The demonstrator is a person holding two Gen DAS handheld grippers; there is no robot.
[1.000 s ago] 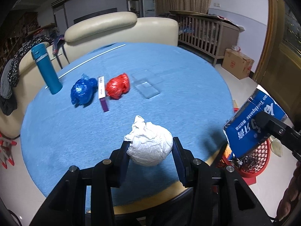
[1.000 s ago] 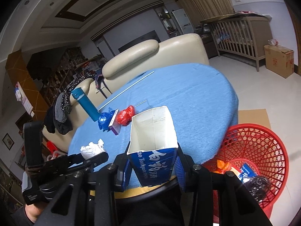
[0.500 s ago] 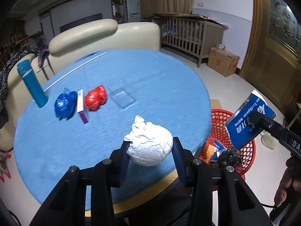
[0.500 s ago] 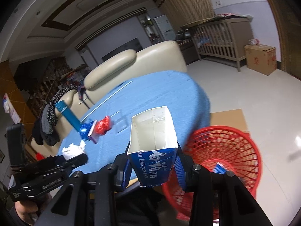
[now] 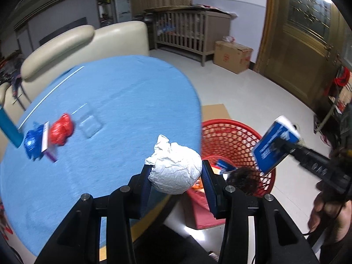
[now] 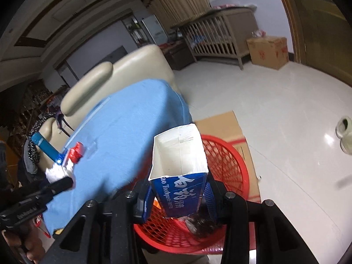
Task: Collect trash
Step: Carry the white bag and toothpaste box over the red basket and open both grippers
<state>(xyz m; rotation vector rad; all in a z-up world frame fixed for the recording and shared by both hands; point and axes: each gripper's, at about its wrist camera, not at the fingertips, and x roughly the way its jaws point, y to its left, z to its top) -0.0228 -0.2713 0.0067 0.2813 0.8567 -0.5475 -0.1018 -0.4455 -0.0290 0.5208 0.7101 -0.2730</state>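
Two hand-held grippers hang past the rounded edge of the blue-clothed worktop, with bare pale floor beyond. The left hand-held gripper is clamped on a crumpled white paper ball, at the worktop's rim, beside the red mesh basket. The right hand-held gripper grips an open-ended blue toothpaste box directly above that basket. On the cloth lie shiny red and blue wrappers, either side of a slim purple-ended box.

Round blue-clothed table, red wad, blue wad, clear tray, teal bottle
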